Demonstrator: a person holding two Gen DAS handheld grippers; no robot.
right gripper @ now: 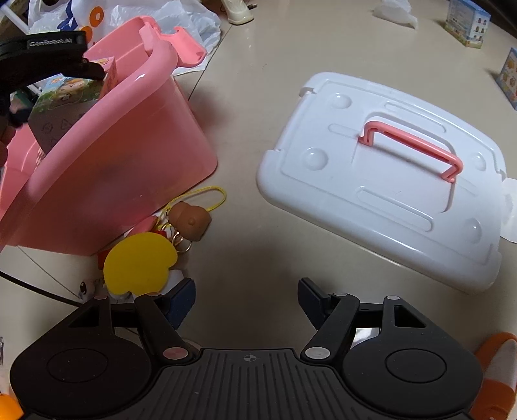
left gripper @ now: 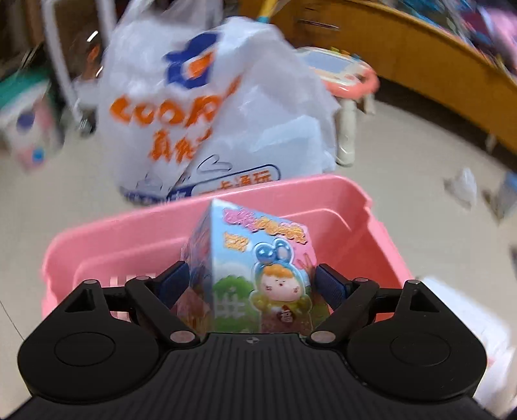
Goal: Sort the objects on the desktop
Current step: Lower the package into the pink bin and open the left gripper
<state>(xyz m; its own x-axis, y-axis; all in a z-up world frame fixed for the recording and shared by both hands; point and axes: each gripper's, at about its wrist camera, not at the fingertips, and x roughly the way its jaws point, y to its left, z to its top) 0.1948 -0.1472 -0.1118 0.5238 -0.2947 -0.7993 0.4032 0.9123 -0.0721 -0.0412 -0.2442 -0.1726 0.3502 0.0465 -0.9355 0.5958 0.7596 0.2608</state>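
My left gripper (left gripper: 250,279) is shut on a colourful cartoon toy box (left gripper: 255,271) and holds it over the open pink storage bin (left gripper: 339,200). In the right wrist view the same left gripper (right gripper: 48,55) holds the toy box (right gripper: 68,97) inside the rim of the pink bin (right gripper: 129,135). My right gripper (right gripper: 247,302) is open and empty, low over the floor. The bin's white lid (right gripper: 387,181) with a pink handle lies on the floor to the right. A brown bear keychain (right gripper: 189,221) and a yellow disc toy (right gripper: 139,265) lie by the bin's base.
A white printed shopping bag (left gripper: 200,106) stands behind the bin. A small pink-and-white toy table (left gripper: 342,84) and a wooden furniture edge (left gripper: 436,64) are beyond. Small toy boxes (right gripper: 467,24) lie at the far right; an orange object (right gripper: 497,381) is near my right gripper.
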